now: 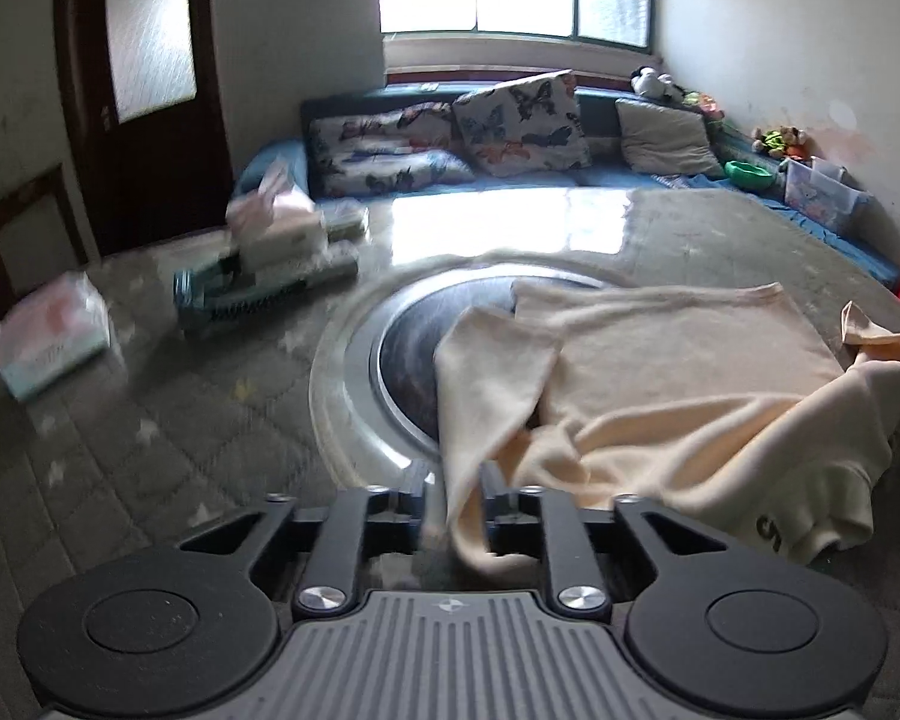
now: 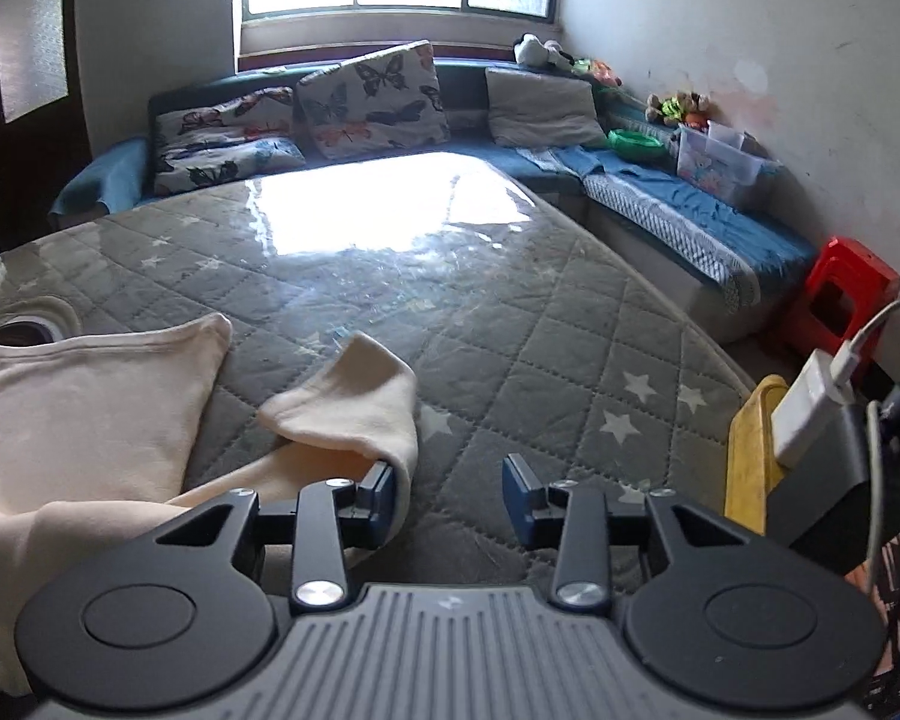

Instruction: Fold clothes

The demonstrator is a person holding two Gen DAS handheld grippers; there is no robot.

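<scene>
A cream sweatshirt [image 1: 660,372] lies rumpled on the grey quilted star-print table cover [image 1: 150,420], partly over a round metal-rimmed burner [image 1: 360,372]. My left gripper [image 1: 455,492] is shut on a fold of the sweatshirt, near one sleeve. In the right wrist view the sweatshirt body [image 2: 78,396] lies at the left and a sleeve cuff [image 2: 354,402] lies just beyond my right gripper [image 2: 450,480]. That gripper is open and empty, its left finger beside the sleeve.
Tissue packs [image 1: 54,336] and boxes [image 1: 276,228] lie on the table's left. A blue corner sofa [image 2: 660,192] with butterfly cushions [image 2: 372,96] stands behind. A red stool [image 2: 840,294] and a yellow chair back [image 2: 750,450] are at the right edge.
</scene>
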